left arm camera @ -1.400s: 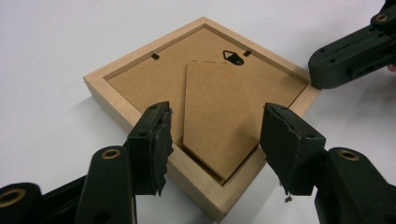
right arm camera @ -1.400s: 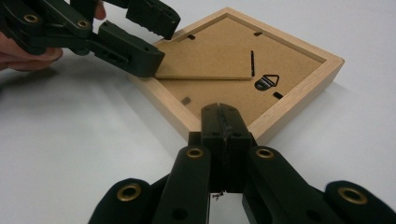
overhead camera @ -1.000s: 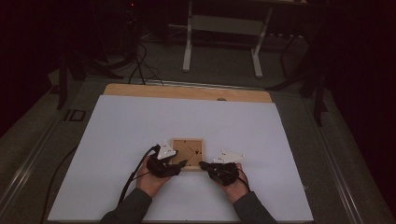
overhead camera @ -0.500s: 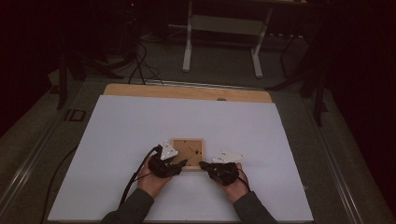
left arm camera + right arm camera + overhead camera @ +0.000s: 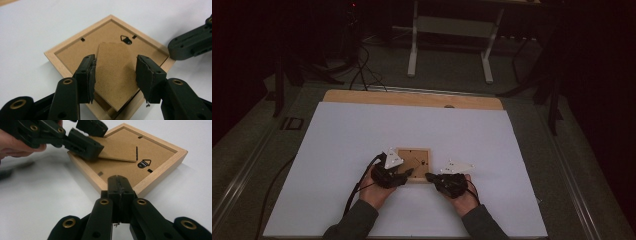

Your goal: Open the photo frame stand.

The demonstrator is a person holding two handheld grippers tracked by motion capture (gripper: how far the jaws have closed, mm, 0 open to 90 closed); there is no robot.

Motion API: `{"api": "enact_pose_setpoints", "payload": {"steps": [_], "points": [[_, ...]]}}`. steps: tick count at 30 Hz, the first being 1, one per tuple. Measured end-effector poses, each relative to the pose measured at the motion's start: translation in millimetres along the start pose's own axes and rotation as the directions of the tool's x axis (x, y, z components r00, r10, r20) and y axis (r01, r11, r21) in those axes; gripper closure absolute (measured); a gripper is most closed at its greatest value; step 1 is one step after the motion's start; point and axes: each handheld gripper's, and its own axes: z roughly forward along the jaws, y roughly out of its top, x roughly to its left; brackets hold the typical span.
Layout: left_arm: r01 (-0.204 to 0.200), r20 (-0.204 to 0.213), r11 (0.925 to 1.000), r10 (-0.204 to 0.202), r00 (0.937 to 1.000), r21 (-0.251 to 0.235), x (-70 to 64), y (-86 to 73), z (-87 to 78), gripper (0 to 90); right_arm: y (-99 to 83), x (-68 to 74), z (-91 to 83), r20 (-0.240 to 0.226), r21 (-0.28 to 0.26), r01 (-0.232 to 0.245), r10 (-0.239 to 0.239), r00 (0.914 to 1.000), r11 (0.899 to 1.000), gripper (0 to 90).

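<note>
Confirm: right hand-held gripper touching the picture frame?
Touching. Right gripper view: the shut right hand-held gripper presses against the picture frame at its near wooden edge.

**Surroundings of the work surface**

A white sheet (image 5: 362,150) covers most of the table, leaving a strip of bare wooden tabletop (image 5: 412,98) exposed along the far edge. Beyond the table, on a grey floor (image 5: 452,82), stands a white metal frame with two legs (image 5: 449,45). Black cables (image 5: 362,70) lie on the floor at the far left. The background is dark.
</note>
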Motion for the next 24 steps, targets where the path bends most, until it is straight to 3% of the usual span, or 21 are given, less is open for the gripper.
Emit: {"api": "enact_pose_setpoints", "payload": {"steps": [4, 5, 6, 7, 8, 9, 10, 11, 15, 17, 19, 24], "points": [[0.001, -0.004, 0.9995, -0.001, 1.0000, -0.033, -1.1, 10.7, -3.6, 51.9, 1.1, -0.1, 0.0, 0.002, 0.009, 0.002, -0.002, 1.0000, 1.000, 89.9], [-0.002, -0.071, 0.9994, -0.001, 0.9975, -0.035, -0.6, 13.1, -5.6, 61.0, 1.2, -0.2, 0.0, 0.001, 0.010, 0.003, -0.003, 1.0000, 1.000, 89.9], [-0.002, -0.071, 0.9994, -0.001, 0.9975, -0.035, -0.6, 13.1, -5.6, 72.4, 1.2, -0.2, 0.0, 0.001, 0.010, 0.003, -0.003, 1.0000, 1.000, 89.9], [0.052, 0.003, 0.9964, -0.052, 0.9986, -0.067, 6.3, 15.1, -7.3, 72.4, 1.3, -0.2, -0.1, 0.000, 0.012, 0.003, -0.003, 1.0000, 1.000, 90.0], [0.063, 0.007, 0.9953, -0.062, 0.9980, -0.074, 7.5, 16.4, -7.4, 71.3, 1.3, -0.1, -0.1, 0.001, 0.011, 0.001, -0.001, 1.0000, 1.000, 89.9], [0.031, -0.021, 0.9978, -0.032, 0.9993, -0.058, 5.8, 18.3, -7.0, 69.3, 1.4, -0.1, -0.1, 0.002, 0.012, 0.000, 0.000, 1.0000, 1.000, 89.9], [0.008, -0.018, 0.9989, -0.009, 0.9998, -0.046, 4.1, 19.1, -6.4, 67.1, 1.5, 0.1, -0.1, 0.002, 0.012, -0.001, 0.001, 1.0000, 1.000, 89.9], [0.003, -0.003, 0.9989, -0.003, 1.0000, -0.046, 2.1, 18.9, -5.9, 64.6, 1.4, 0.2, -0.1, 0.002, 0.012, 0.001, -0.001, 1.0000, 1.000, 89.9], [-0.018, -0.025, 0.9989, 0.017, 0.9995, -0.043, -2.4, 18.8, -5.7, 50.9, 1.2, -0.3, -0.1, 0.001, 0.010, 0.000, 0.000, 1.0000, 1.000, 89.9], [0.004, 0.001, 0.9985, -0.004, 1.0000, -0.054, -1.6, 19.9, -8.3, 45.1, 1.3, -0.2, -0.1, 0.001, 0.010, 0.001, -0.001, 1.0000, 1.000, 89.9], [0.029, 0.022, 0.9991, -0.028, 0.9994, -0.030, 0.1, 20.2, -8.9, 37.8, 1.2, -0.3, -0.1, 0.001, 0.010, 0.003, -0.003, 1.0000, 1.000, 89.9], [0.109, 0.054, 0.9940, -0.109, 0.9925, 0.006, 9.6, 16.9, -12.3, 33.3, 1.1, -0.5, -0.1, -0.001, 0.009, 0.002, -0.002, 1.0000, 1.000, 89.9]]}}
